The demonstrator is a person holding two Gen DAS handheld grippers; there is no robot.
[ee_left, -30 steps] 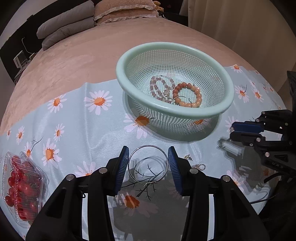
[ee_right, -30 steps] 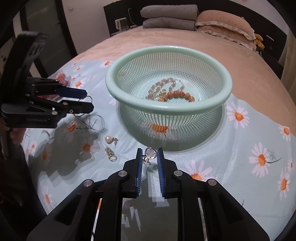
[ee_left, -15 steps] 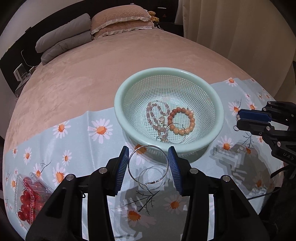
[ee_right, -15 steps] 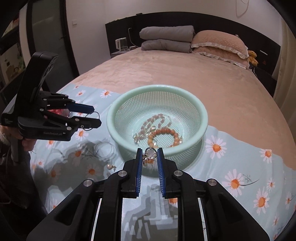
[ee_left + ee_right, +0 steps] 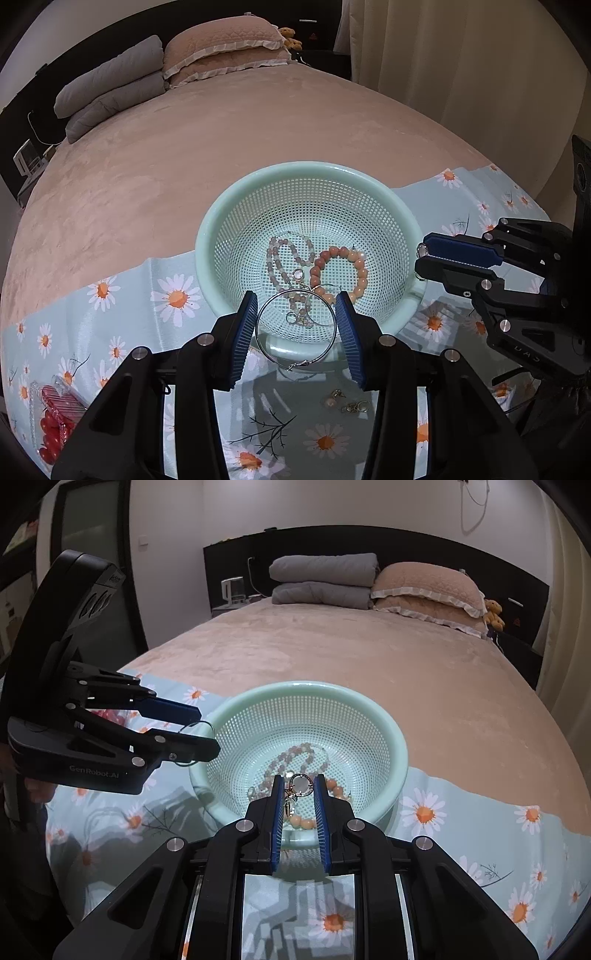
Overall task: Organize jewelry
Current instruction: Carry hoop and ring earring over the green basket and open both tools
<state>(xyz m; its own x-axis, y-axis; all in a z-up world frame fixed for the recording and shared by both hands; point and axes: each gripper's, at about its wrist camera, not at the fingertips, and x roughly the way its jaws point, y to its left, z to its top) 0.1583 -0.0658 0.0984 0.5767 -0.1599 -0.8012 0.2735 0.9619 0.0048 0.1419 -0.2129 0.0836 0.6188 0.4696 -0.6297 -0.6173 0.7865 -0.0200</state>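
My left gripper (image 5: 295, 325) is shut on a large silver hoop earring (image 5: 263, 328) and holds it in the air at the near rim of the mint green mesh basket (image 5: 402, 221). My right gripper (image 5: 299, 794) is shut on a small round crystal earring (image 5: 301, 784) and holds it above the basket's (image 5: 391, 734) near side. Inside the basket lie a pink bead bracelet (image 5: 275, 258), an orange bead bracelet (image 5: 360, 266) and a silver hoop (image 5: 325, 308). The right gripper also shows at the right of the left wrist view (image 5: 421, 258). The left gripper shows in the right wrist view (image 5: 207, 734).
The basket stands on a daisy-print light blue cloth (image 5: 118, 332) spread on a pink bed. Small pearl and gold earrings (image 5: 345, 400) lie on the cloth under my left gripper. A clear box of red cherries (image 5: 51, 421) sits at the cloth's left end. Pillows (image 5: 424, 587) lie at the bed's head.
Both grippers have risen from the cloth with their earrings and moved in over the basket's rim. The basket now looks smaller and lower in both views.
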